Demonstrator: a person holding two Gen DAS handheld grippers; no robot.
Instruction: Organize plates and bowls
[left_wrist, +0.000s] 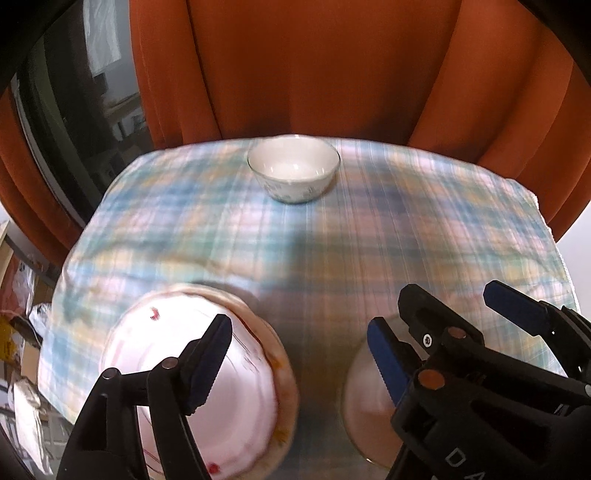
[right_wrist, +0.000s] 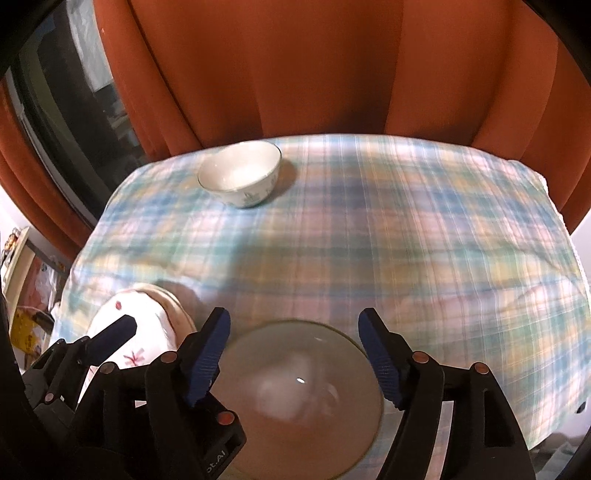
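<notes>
- Plaid cloth (right_wrist: 369, 229) in pale blue, yellow and pink covers the whole desk, with orange curtains (right_wrist: 295, 74) hanging right behind it.
- Far left near edge: a white plate with little red marks (left_wrist: 192, 369) sits on top of a tan-rimmed plate (left_wrist: 284, 369), so it's a small stack.
- Left tongs (left_wrist: 299, 350) hang above that stack with the jaws spread apart, nothing between them. The left finger sits over the white plate, while the right one is over toward the glass plate. So released, not pinching anything.
- Just right of the stack is a clear glass plate (right_wrist: 295, 398) lying flat on the cloth.
- Right tongs (right_wrist: 293, 354) are over it, jaws wide, one finger at each side of the plate's far rim, not gripping as far as I can see.
- At the back, near the curtains, a white bowl (right_wrist: 240, 173) stands upright, well apart from both tongs.
</notes>
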